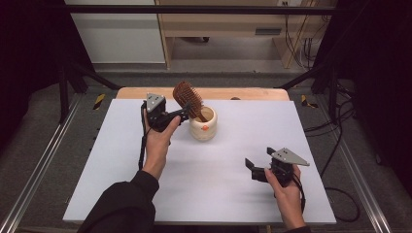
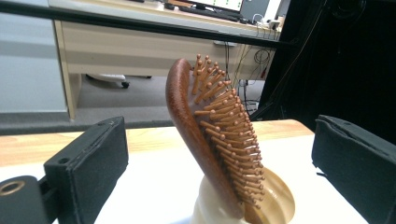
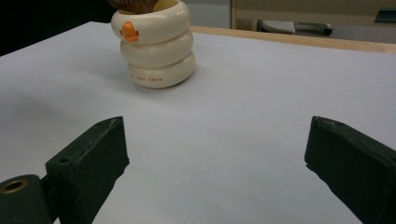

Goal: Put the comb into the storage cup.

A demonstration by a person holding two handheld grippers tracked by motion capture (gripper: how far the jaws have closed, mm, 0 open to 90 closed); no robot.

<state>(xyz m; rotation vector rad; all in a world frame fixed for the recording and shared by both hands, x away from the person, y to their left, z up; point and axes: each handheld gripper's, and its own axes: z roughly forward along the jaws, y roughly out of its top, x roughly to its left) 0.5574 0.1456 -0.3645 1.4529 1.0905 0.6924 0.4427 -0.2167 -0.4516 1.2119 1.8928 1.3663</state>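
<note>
Wooden hairbrush [image 1: 188, 98] leans in cream holder [image 1: 203, 124]; left gripper [image 1: 183, 114] alongside, jaws apart; right gripper [image 1: 257, 164] apart, well clear.

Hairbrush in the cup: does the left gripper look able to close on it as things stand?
Probably yes. The left gripper is open, and the hairbrush stands tilted in the cup between its jaws, with nothing in between. The right gripper is well off to the side.
</note>
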